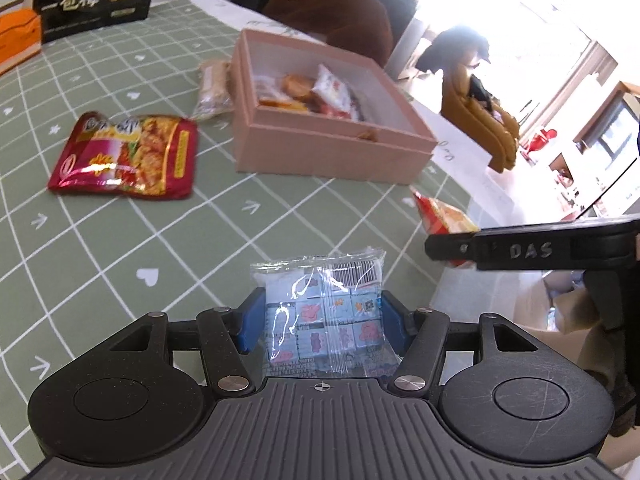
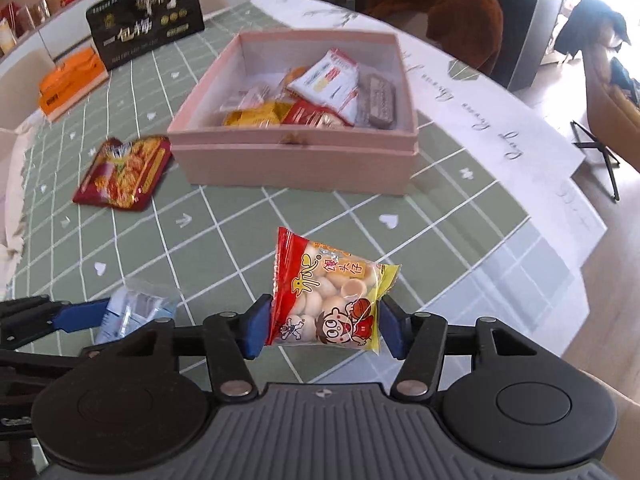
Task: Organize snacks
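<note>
The open pink cardboard box (image 2: 294, 152) sits straight ahead of both grippers, in the upper middle of each wrist view, already partly filled with wrapped snacks. The right gripper (image 2: 325, 326) is clamped on a red-and-yellow bag of small round biscuits (image 2: 334, 300), held upright above the green gridded tabletop (image 2: 224, 240). The left gripper (image 1: 323, 326) is closed on a clear packet of pale blue printed cubes (image 1: 324, 312).

In the right view the box's near wall faces the gripper squarely. In the left view it lies up and slightly right, one corner turned toward the camera, so the right gripper likely has the straighter path. A red foil pouch (image 1: 126, 156) lies flat left of the box, a small clear-wrapped packet (image 1: 212, 90) touching or nearly touching its left wall.
</note>
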